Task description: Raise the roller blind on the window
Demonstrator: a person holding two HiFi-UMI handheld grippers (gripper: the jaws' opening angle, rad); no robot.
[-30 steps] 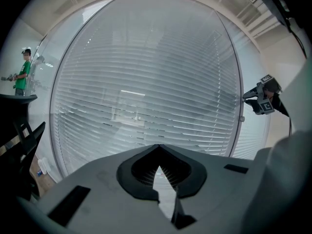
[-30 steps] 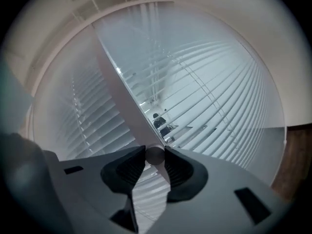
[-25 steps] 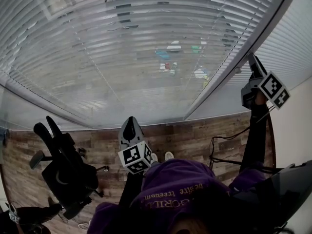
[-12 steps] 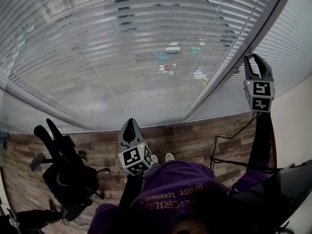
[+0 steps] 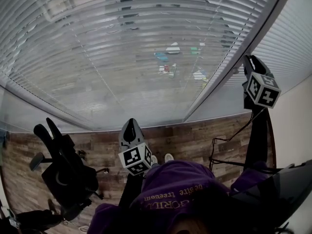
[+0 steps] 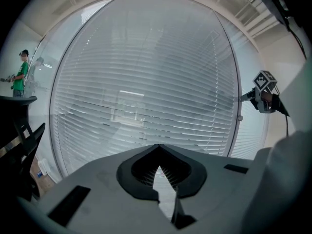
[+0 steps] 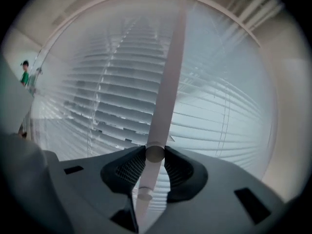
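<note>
A slatted blind (image 5: 122,57) hangs lowered over the big window, its slats partly tilted. A pale, thin wand (image 7: 168,82) hangs in front of it beside the window post (image 5: 222,77). My right gripper (image 5: 249,61) is raised to that post and is shut on the wand, which runs between its pads (image 7: 131,167) in the right gripper view. The left gripper view shows that right gripper (image 6: 244,97) at the blind's right edge. My left gripper (image 5: 129,124) is held low at the middle, pointing at the blind, shut with nothing in it (image 6: 158,149).
A black office chair (image 5: 66,174) stands on the wooden floor at the lower left. A black cable (image 5: 229,139) lies on the floor near the plain wall (image 5: 292,130) at the right. A person in green (image 6: 20,73) stands far off to the left.
My right gripper has rolled about its own axis at the wand, and its marker cube now shows different faces. The left gripper has kept still.
</note>
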